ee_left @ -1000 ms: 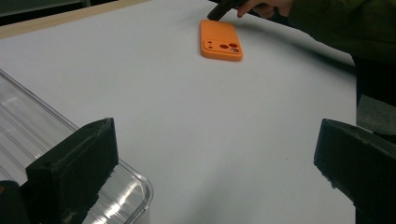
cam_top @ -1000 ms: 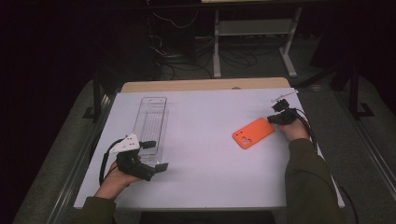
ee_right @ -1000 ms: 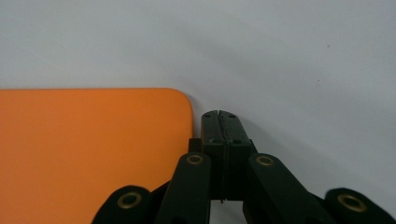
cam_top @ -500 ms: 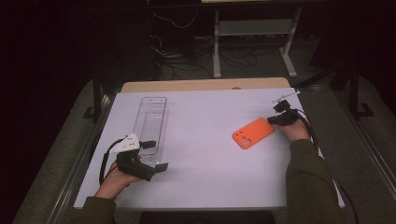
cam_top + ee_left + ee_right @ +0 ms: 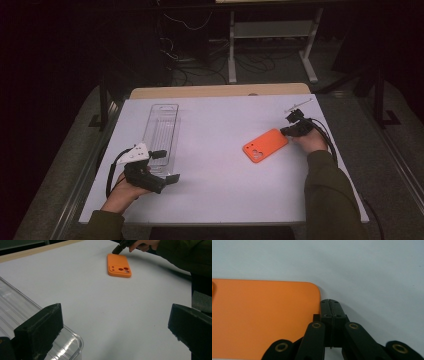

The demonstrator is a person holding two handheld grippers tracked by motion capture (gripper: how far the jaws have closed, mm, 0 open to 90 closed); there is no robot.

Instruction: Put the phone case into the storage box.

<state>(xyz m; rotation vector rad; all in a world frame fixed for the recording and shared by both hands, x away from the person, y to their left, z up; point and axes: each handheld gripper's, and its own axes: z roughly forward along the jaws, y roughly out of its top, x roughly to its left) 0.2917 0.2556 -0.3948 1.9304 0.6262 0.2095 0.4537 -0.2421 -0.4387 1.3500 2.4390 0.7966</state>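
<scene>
While my right gripper (image 5: pixel 331 305) rests with its jaws pressed together, empty, tips on the table (image 5: pixel 215 200) against the short edge of the orange phone case (image 5: pixel 265 145), I log the following. Item: phone case, lying flat, camera cut-outs up, right of centre, well apart from the clear plastic tray (image 5: pixel 161 135) at left. Left gripper (image 5: pixel 112 335): jaws wide apart, idle, one jaw over the tray's near corner. Step in hand, as I judge it: nudging the case. Advice to self: keep the closed tips low and square to the edge, push slowly, so the case slides without spinning.
</scene>
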